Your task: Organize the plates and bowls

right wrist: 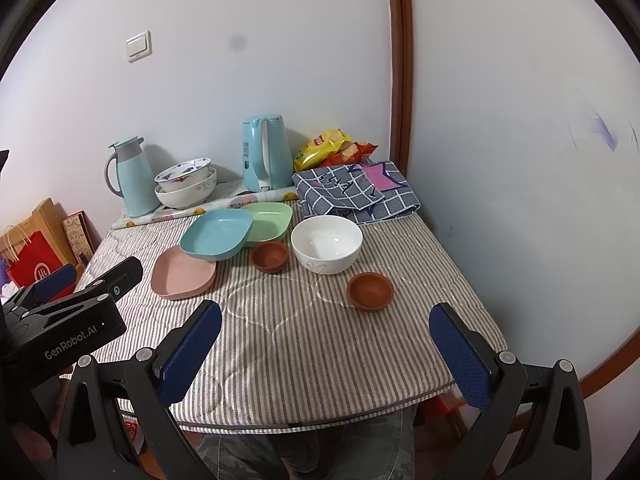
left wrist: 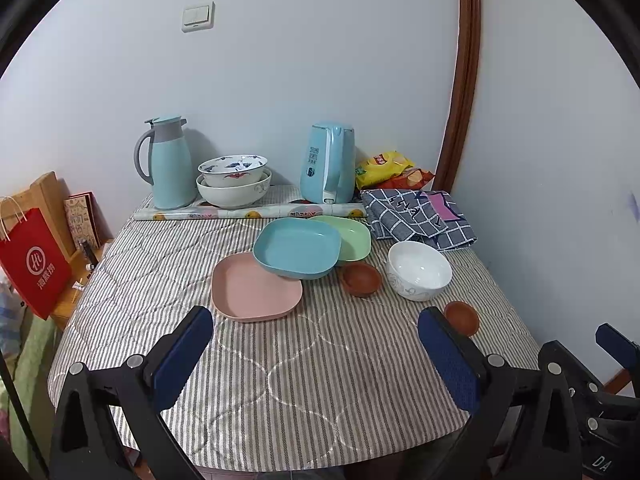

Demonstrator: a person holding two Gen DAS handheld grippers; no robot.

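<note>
Brown and small, the near clay bowl (right wrist: 369, 291) is found on the striped cloth just ahead of the empty, wide-open right gripper (right wrist: 326, 350), farther from the equally open left gripper (left wrist: 316, 350).

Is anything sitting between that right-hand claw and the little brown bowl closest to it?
Nothing visible. The right gripper is open, and only bare striped tablecloth lies between it and the near brown bowl. The white bowl sits behind that bowl, not in the path.
</note>
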